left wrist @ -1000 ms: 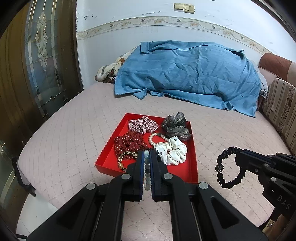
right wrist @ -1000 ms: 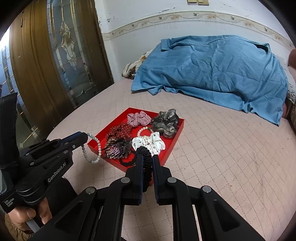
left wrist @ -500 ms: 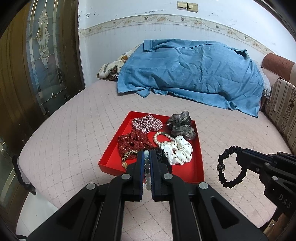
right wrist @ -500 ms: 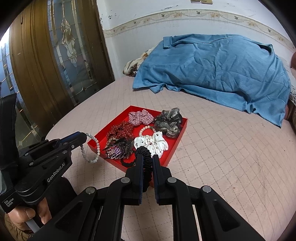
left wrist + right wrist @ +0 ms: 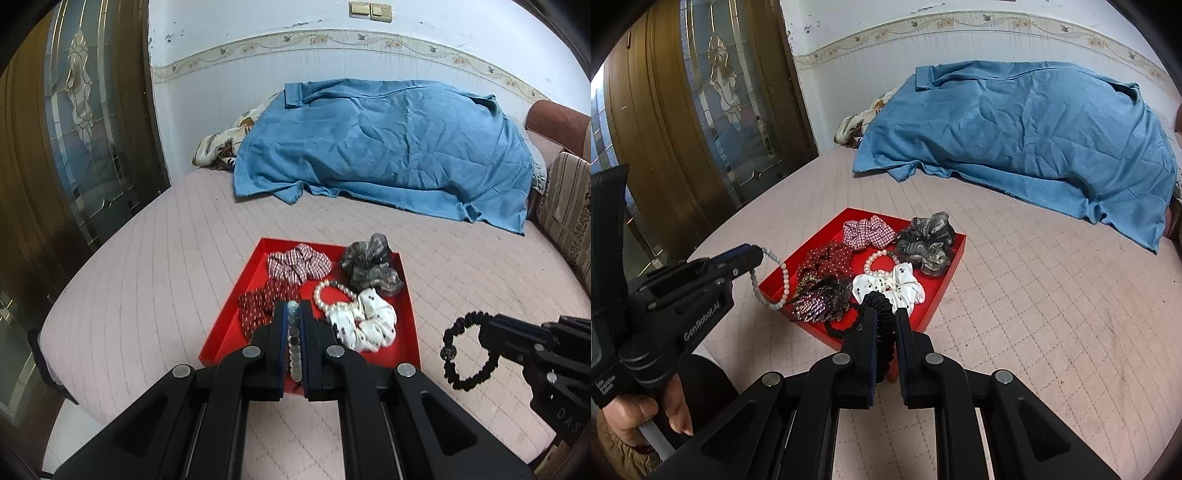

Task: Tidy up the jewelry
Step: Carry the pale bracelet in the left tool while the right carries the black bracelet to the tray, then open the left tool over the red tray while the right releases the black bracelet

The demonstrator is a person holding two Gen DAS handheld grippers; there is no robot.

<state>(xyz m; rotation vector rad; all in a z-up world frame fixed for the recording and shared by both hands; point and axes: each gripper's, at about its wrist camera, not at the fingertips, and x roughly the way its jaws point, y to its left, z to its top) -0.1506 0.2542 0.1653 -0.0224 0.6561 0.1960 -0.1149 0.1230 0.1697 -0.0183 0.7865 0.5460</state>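
Both jaws loaded above the red tray (image 5: 225, 325)

The left gripper (image 5: 293, 325) has its jaws pressed on a pale bead bracelet (image 5: 772, 280), which runs between them and loops free beyond the tips; the right gripper (image 5: 884, 325) pinches a black coiled hair tie (image 5: 465, 350) the same way. Both pieces look light, limp and stretchy (the beads likely slick), so a pinch across the strand suits them, and they would swing when carried. Just ahead of and below each pair of jaws sits the tray on the bed (image 5: 147, 277), crowded with scrunchies and a pearl bracelet (image 5: 332, 295). Both grippers tilt downward toward it; a hand (image 5: 646, 406) grips the left handle.
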